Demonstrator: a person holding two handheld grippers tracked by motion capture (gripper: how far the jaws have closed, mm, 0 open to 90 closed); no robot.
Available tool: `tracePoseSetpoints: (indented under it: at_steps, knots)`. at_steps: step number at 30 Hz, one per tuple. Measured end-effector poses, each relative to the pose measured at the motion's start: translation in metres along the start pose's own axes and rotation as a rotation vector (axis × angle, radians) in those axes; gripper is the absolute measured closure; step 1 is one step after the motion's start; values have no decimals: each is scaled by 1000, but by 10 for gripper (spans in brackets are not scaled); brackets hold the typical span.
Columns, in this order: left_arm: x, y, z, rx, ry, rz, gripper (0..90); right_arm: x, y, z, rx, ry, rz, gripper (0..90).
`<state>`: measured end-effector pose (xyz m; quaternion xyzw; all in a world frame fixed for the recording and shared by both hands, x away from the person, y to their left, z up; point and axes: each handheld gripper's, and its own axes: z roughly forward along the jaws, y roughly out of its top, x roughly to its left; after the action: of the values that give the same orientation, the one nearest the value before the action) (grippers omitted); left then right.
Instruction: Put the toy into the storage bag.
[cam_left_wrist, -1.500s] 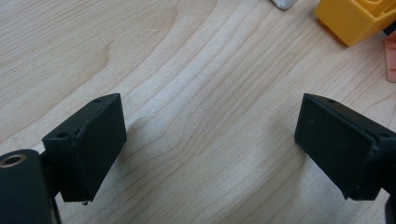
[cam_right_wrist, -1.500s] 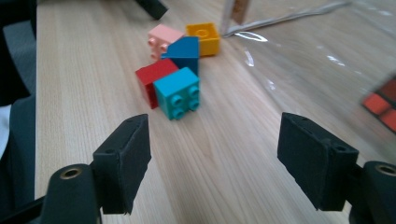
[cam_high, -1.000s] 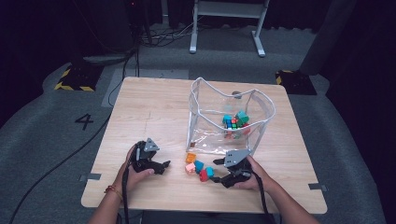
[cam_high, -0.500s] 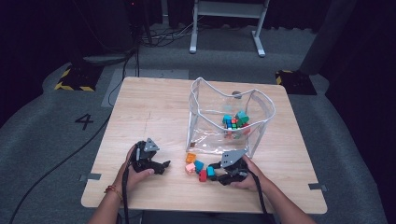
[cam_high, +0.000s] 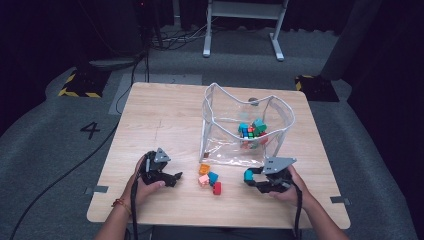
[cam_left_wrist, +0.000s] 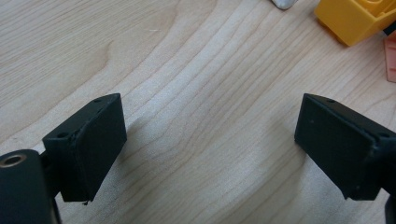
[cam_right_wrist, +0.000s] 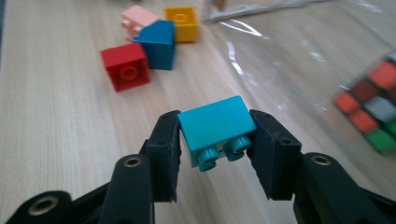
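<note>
Right gripper view shows jaws clamped on a teal brick (cam_right_wrist: 215, 127); left gripper view, jaws apart over bare table (cam_left_wrist: 210, 116).

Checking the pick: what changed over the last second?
The right gripper has just closed on the teal brick and carried it right, away from the loose bricks. The left gripper, open, and the clear bag stayed put.

A single digit "4" (cam_high: 92, 130) stands in dark strokes on the grey floor (cam_high: 45, 150), left of the table (cam_high: 165, 115) (it reads upright from the person's side). Yellow-and-black hazard stripes (cam_high: 75, 85) mark a dark floor plate beyond it. No other lettering is legible.
</note>
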<state>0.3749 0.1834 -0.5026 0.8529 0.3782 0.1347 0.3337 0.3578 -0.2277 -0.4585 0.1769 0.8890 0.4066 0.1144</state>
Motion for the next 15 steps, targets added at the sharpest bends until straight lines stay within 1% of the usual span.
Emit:
tracePoseSetpoints:
  at_steps: [2, 3, 4, 5, 9, 12, 15]
  knots:
    - [0, 0, 0, -2, 3, -5, 92, -3, -5, -13, -1, -50, 7, 554]
    - [0, 0, 0, -2, 4, -4, 92, -6, -9, -20, -1, -66, 19, 554]
    - [0, 0, 0, -2, 3, -4, 92, -9, -14, -29, -7, -94, 39, 554]
    - [0, 0, 0, -2, 3, -4, 92, -11, -16, -34, -12, -110, 55, 555]
    - [0, 0, 0, -2, 3, -5, 92, -28, -28, -59, -56, -168, 112, 555]
    - [-1, 0, 0, -3, 5, -7, 92, -44, -32, -70, -53, -226, 132, 555]
    - [-1, 0, 0, -2, 6, -7, 92, -62, -35, -76, -57, -260, 174, 555]
